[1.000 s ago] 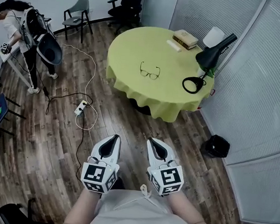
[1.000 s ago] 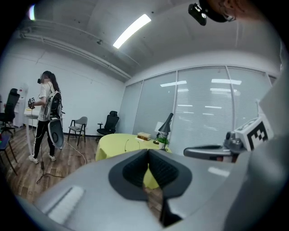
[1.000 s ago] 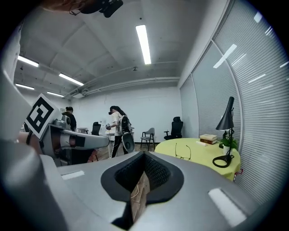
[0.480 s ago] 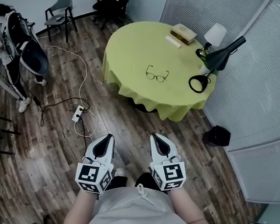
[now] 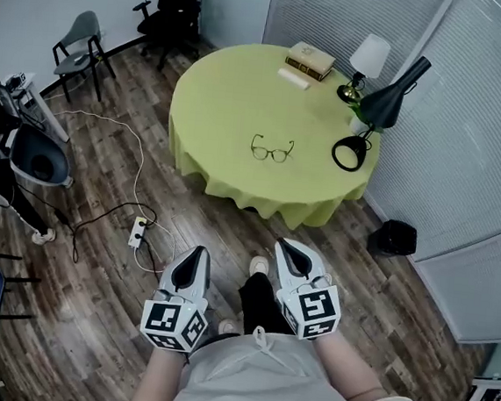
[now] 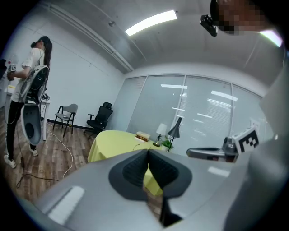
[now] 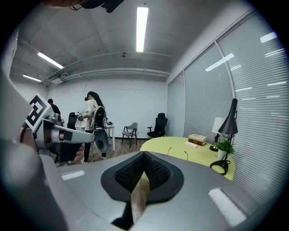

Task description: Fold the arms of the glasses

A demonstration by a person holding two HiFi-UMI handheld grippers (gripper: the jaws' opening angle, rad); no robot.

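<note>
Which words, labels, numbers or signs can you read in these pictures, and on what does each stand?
None can be read.
On the books on the table: any cover print is too small to read.
On the left tongs and right tongs: only black-and-white square markers, no letters.

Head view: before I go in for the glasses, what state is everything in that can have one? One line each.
glasses: arms unfolded, resting on the table, not gripped.
left gripper: jaws together, empty, over the floor short of the table.
right gripper: jaws together, empty, over the floor short of the table.
books: closed, stacked.
black lamp: no glow visible.
</note>
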